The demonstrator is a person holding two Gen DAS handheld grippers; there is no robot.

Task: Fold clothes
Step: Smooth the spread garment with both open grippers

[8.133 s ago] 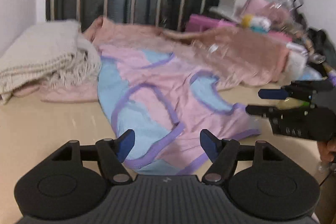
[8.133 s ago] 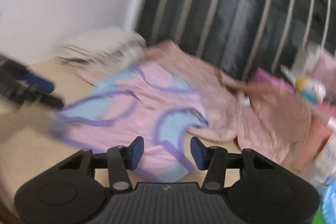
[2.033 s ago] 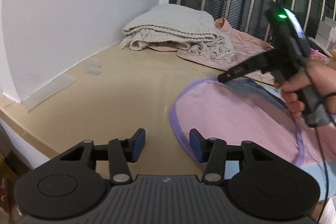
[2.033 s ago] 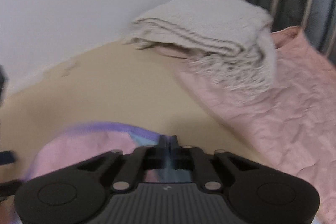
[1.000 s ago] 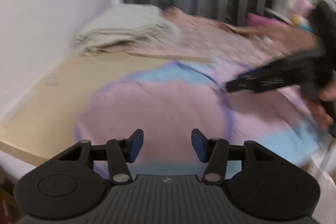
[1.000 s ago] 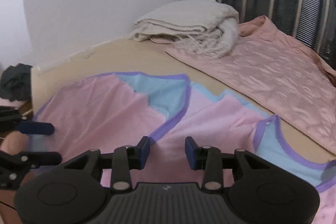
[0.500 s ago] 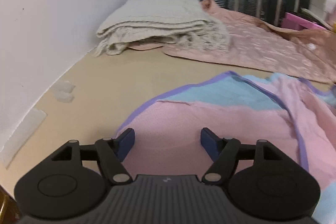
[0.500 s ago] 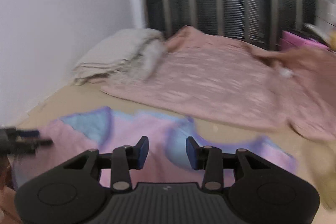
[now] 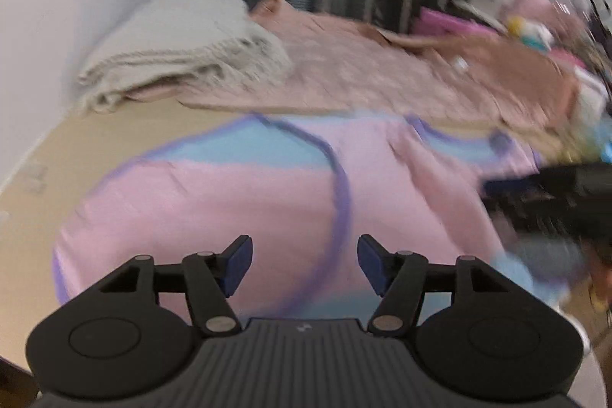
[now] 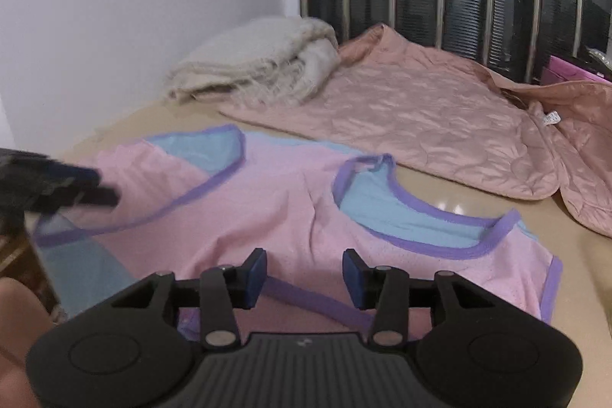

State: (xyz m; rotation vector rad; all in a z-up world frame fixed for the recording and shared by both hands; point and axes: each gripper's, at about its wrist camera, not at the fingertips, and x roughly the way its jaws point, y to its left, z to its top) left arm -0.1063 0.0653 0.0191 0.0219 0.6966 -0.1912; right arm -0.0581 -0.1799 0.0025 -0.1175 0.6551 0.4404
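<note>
While it lies spread flat on the bench (image 10: 573,228), item: pink-and-blue top (image 10: 290,201), thin, limp, light; judged best pinched at purple-bound hem corners. Left gripper (image 9: 304,264) and right gripper (image 10: 304,272): both empty above it, jaws just narrowing.

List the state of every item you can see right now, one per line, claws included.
Pink top: spread flat on the table, unfolded.
Grey knit blanket: folded, by the wall.
Pink quilted jacket: lying open behind the top.
Left claw: open, empty, just been closing.
Right claw: open, empty, just been closing.
</note>
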